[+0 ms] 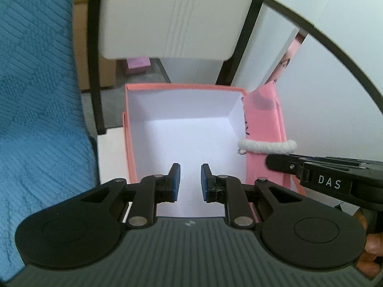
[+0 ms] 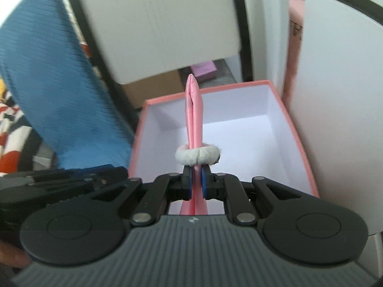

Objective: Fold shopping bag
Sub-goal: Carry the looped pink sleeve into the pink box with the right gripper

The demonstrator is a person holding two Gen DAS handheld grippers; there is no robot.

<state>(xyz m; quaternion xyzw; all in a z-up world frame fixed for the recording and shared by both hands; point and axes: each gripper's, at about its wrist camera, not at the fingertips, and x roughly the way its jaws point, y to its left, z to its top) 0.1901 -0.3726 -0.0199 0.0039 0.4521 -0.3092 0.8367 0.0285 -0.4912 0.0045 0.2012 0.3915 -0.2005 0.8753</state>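
— What's the biggest thing in front of you?

— A blue quilted cloth [image 1: 38, 110] fills the left side, draped over something. Behind stands a white panel [image 1: 172, 16] in a black frame. Nearer, an open pink box [image 1: 184, 86] with a white inside sits on a white surface.

— And the shopping bag?

— The pink shopping bag [image 2: 195, 117] is flattened into a thin upright slab, held above the open box. From the right wrist view I see it edge-on, rising straight up out of the jaws. From the left wrist view its broad pink face [image 1: 263, 124] stands just beside the box's right wall, with some black print on it.

— Who holds it?

— The right gripper [image 2: 196, 181]. Its blue pads are pressed tight on the bag's folded edge, just under the white rope handle [image 2: 197, 156], which curls across the bag right above the fingertips.

— The other one?

— The left gripper [image 1: 190, 181] hovers over the box's white floor, its fingers [image 1: 176, 179] parted by a narrow gap with nothing between them. It touches neither box nor bag; the bag stands off to its right.

— Any hands?

— A bit of the person's fingers [image 1: 369, 251] shows at the lower right edge.
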